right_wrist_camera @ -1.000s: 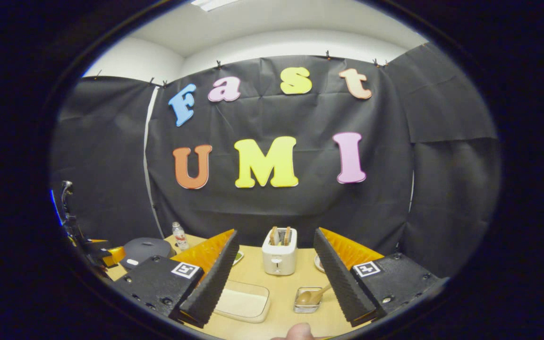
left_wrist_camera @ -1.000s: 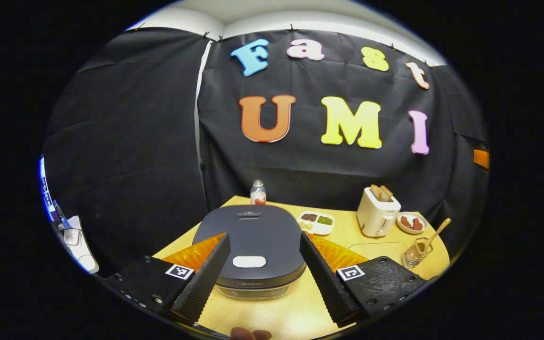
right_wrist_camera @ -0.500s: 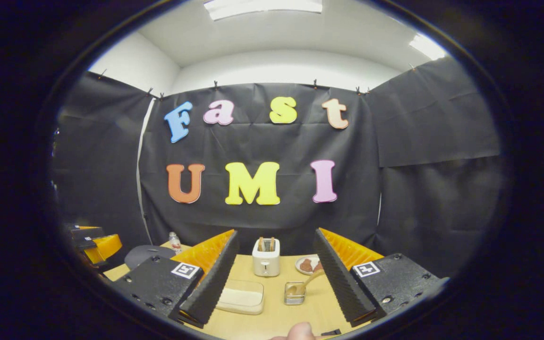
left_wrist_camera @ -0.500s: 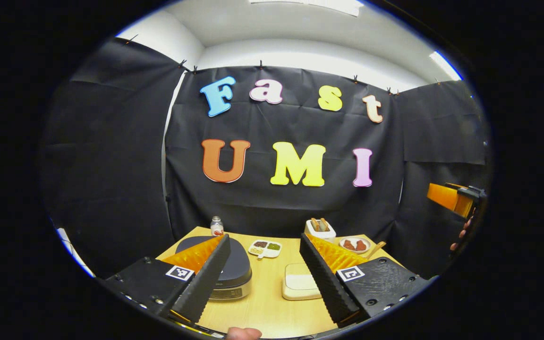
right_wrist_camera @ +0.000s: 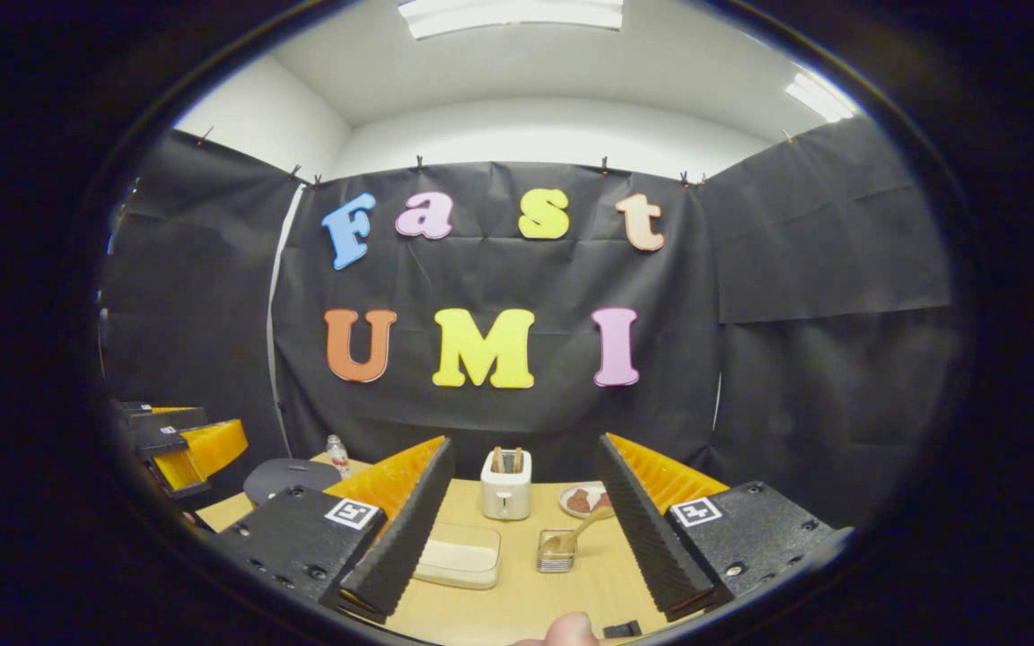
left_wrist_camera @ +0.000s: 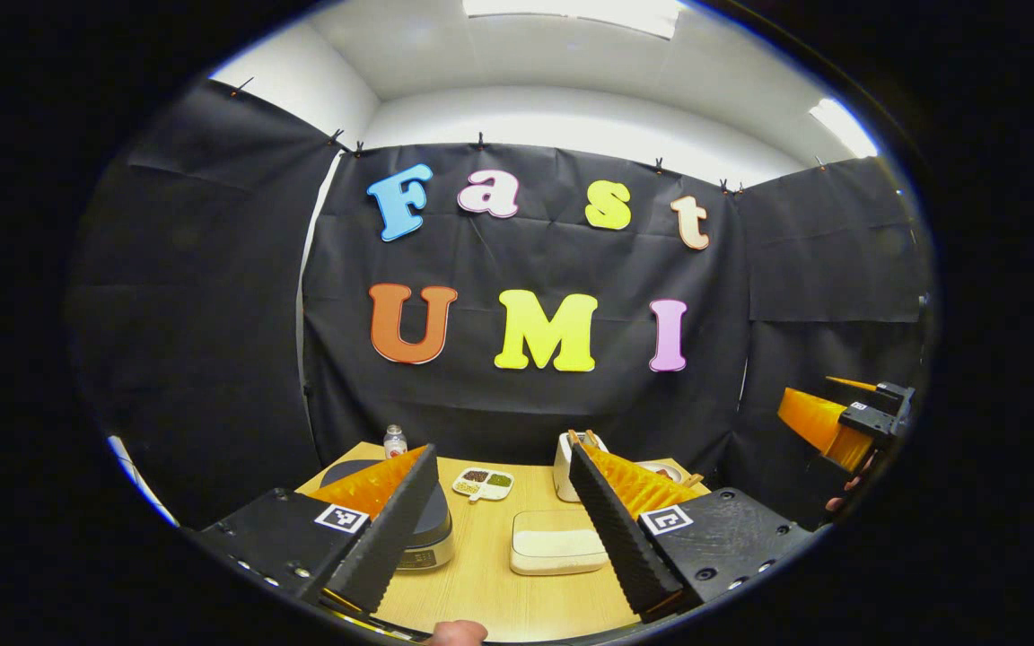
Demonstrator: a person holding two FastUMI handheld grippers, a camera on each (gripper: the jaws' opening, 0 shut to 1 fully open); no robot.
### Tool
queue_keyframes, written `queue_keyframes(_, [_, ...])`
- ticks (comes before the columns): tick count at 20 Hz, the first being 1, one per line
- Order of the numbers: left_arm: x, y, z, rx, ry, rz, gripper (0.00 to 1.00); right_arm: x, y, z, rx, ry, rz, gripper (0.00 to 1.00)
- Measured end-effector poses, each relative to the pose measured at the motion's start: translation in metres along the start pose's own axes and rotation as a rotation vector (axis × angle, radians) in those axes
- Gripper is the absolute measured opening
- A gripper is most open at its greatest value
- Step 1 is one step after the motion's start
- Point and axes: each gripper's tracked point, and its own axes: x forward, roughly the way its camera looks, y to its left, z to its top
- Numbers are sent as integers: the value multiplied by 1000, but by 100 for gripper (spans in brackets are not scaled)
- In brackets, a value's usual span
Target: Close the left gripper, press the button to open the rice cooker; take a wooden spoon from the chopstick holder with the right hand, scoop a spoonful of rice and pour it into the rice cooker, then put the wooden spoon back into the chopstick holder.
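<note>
Rice cooker (left_wrist_camera: pixel 423 529), lid down, sits on the counter (left_wrist_camera: pixel 481 574). Left hand-held gripper (left_wrist_camera: pixel 499 529) hovers above with fingers apart, not ready to press. Right hand-held gripper (right_wrist_camera: pixel 521 525), also spread, faces the wooden spoon (right_wrist_camera: pixel 575 531) standing in its holder (right_wrist_camera: pixel 556 554).

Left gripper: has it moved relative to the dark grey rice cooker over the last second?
Yes. The left gripper has pulled back and up from the dark grey rice cooker, which now looks smaller and sits left, behind its left finger.
</note>
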Motion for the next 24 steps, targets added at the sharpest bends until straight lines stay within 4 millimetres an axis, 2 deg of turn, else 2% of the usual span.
queue_keyframes(2, [6,-3,3,-7,-15,13,94,8,-7,-4,29,25,-11,97])
queue_keyframes(4, [15,-4,1,-3,-7,22,95,16,-11,2,48,23,-6,100])
queue_keyframes(6, [23,-2,9,-15,-17,37,94,24,-18,5,35,17,-1,100])
queue_keyframes(7, [29,-2,13,-30,-34,47,94,27,-22,2,31,27,6,97])
queue_keyframes(9, [44,-5,16,-19,-54,63,95,30,-32,-5,30,53,11,100])
queue_keyframes(11, [55,-14,19,-8,-69,62,95,35,-46,-10,37,74,-1,97])
queue_keyframes(12, [61,-18,19,-4,-69,63,94,39,-52,-13,45,87,-6,100])
queue_keyframes(14, [71,-20,18,-6,-68,81,95,45,-61,-24,33,113,-9,97])
queue_keyframes(16, [83,-24,10,0,-42,93,95,50,-68,-28,15,128,-14,100])
queue_keyframes(22, [92,-33,5,29,-23,90,94,57,-69,-25,4,115,-1,100])
queue_keyframes(23, [92,-33,3,33,-21,90,95,58,-71,-25,2,114,-2,97])
queue_keyframes(24, [91,-33,2,39,-16,86,95,57,-70,-26,1,117,0,100])
